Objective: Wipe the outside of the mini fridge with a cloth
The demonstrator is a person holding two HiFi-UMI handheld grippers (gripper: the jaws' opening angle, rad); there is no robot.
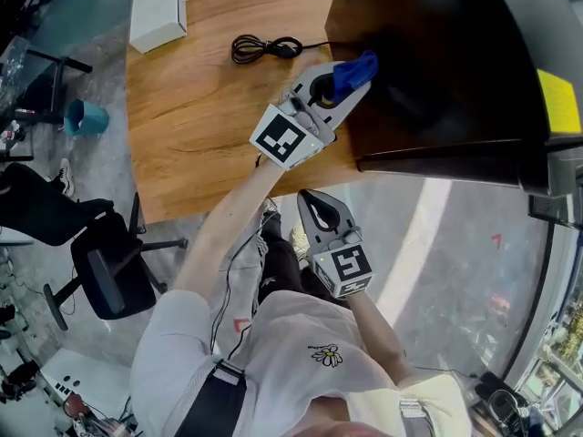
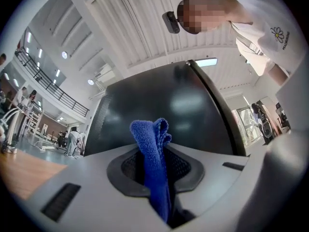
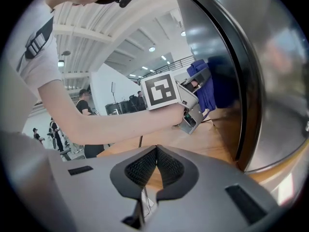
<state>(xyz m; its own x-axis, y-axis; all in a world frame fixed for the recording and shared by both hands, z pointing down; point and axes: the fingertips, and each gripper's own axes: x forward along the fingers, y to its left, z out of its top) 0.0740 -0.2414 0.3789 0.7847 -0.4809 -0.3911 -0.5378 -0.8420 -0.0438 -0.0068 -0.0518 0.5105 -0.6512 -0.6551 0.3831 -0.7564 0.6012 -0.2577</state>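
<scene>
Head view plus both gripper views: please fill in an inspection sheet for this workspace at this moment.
Surface: wooden table, mostly bare.
Job's things: black mini fridge stands on the table; blue cloth is held against its dark side panel.
Clutter: white rectangular box at the table's far corner.
Grippers: left gripper is shut on the cloth, at the fridge. Right gripper has its jaws together with nothing between them and is held off the table, near the person's body.
Cables: black coiled cable lies on the table, running toward the fridge.
Surroundings: teal cup and black office chair on the floor beside the table.
</scene>
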